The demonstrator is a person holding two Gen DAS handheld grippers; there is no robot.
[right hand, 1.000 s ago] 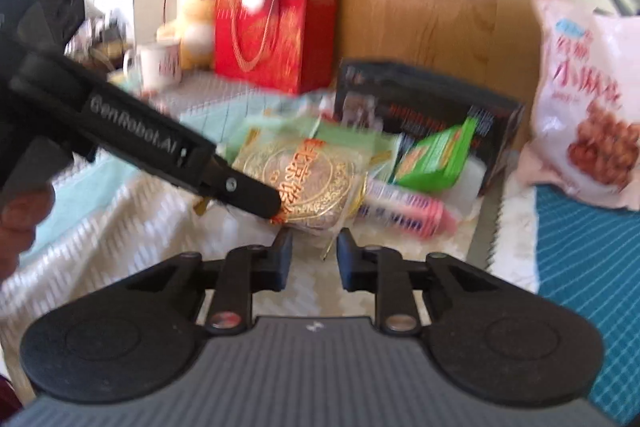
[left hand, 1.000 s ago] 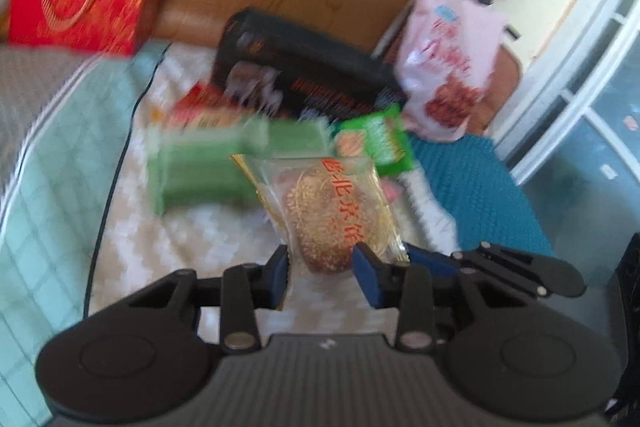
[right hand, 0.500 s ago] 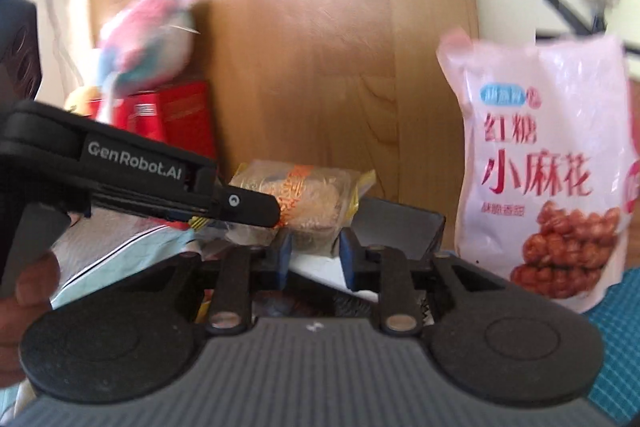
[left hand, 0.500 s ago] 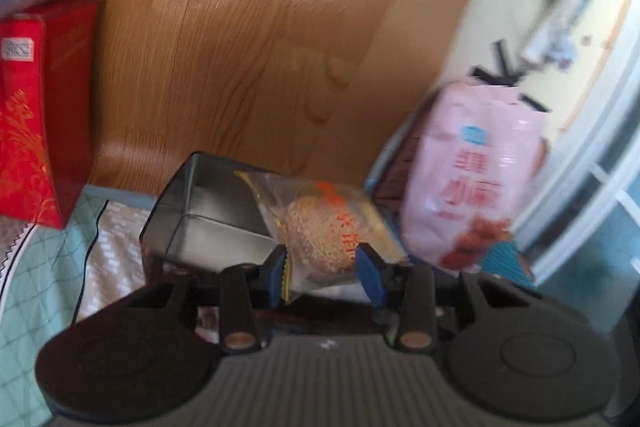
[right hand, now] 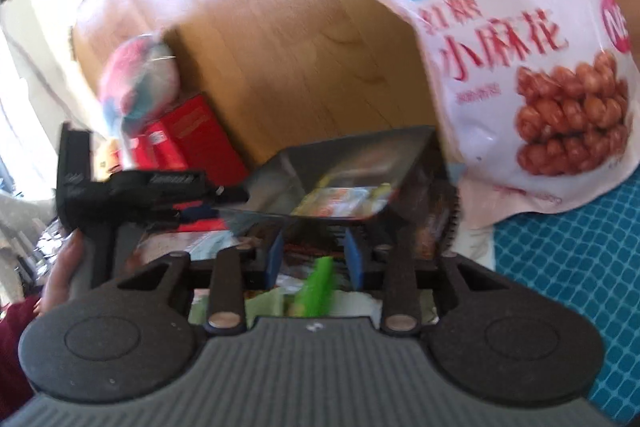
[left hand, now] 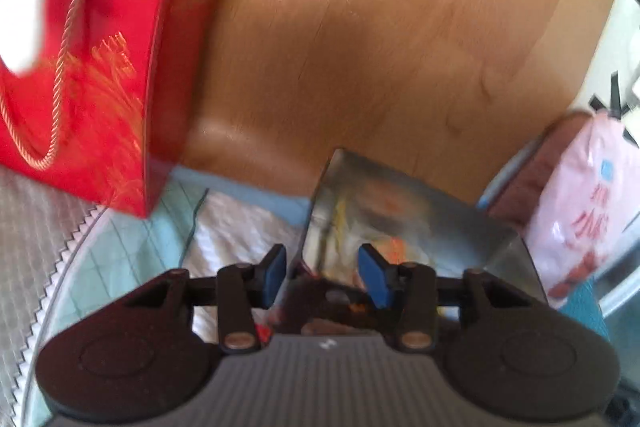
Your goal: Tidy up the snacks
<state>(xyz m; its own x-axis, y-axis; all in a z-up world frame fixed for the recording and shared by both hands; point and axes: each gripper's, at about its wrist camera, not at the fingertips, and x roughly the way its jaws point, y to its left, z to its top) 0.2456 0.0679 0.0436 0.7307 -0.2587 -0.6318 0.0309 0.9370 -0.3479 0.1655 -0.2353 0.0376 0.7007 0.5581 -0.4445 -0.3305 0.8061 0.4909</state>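
A: How did the snack look at that moment?

B: The clear packet with the round golden pastry (right hand: 340, 201) lay inside the metal tin (right hand: 280, 167). It was blurred, but the orange print and a yellow edge were visible. In the left wrist view the packet (left hand: 384, 223) showed only as a smear of orange and yellow on the shiny inner wall of the tin (left hand: 496, 239).

A: What about the edges and the room around it?

B: The tin stood against the wooden board (left hand: 360, 47). The red gift bag (left hand: 92, 75) was on its left side, well apart. The pink bag of twisted snacks (right hand: 532, 59) leaned just beside the tin's right corner, so that side was tight. In front of the tin, other snacks lay near, among them a green packet (right hand: 318, 285). The top of the tin was open.

A: And the grippers?

B: The left gripper (left hand: 322, 273) hovered at the near left corner of the tin, its blue pads spread apart with nothing between them; the packet was ahead of it, down inside the tin. The right gripper (right hand: 314, 253) was also spread, holding nothing, with the tin and packet directly ahead and the green packet below its fingers. From that side, the left gripper (right hand: 240, 193) reached to the tin's left edge.
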